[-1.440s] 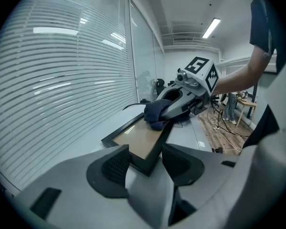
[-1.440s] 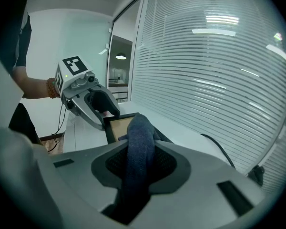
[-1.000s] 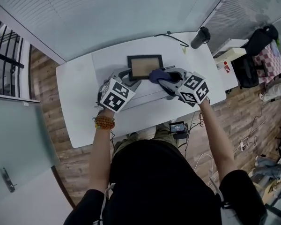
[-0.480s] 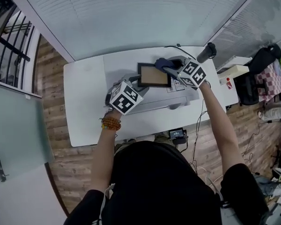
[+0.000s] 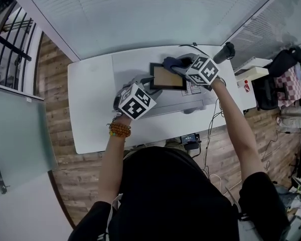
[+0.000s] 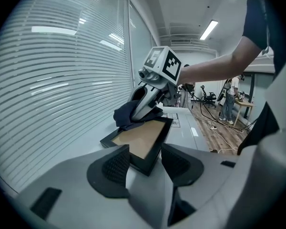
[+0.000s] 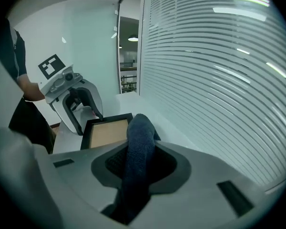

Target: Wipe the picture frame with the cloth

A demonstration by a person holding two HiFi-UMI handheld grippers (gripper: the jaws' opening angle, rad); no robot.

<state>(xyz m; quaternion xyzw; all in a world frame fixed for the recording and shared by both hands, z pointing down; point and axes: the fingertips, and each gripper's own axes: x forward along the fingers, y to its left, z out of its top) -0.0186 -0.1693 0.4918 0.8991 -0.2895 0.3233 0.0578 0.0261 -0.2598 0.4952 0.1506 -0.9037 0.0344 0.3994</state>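
While the left tongs (image 6: 145,162) clamp the frame (image 6: 140,138), the right tongs (image 7: 140,162), clamped on the cloth (image 7: 140,135), should sweep flat toward the left pair.

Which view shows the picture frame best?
The left gripper view: the picture frame sits central, panel and border clear. The head view shows it small; the right gripper view has the cloth hiding part.

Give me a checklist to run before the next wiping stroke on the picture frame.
1. Cloth clamped in right gripper: ok.
2. Cloth touching picture frame: ok, at its far edge.
3. Left gripper steadying the frame: cannot tell; corner sits between its spread jaws, pressure unclear.
4. Frame's face free for a stroke: ok.
5. Frame flat on the table: cannot tell.
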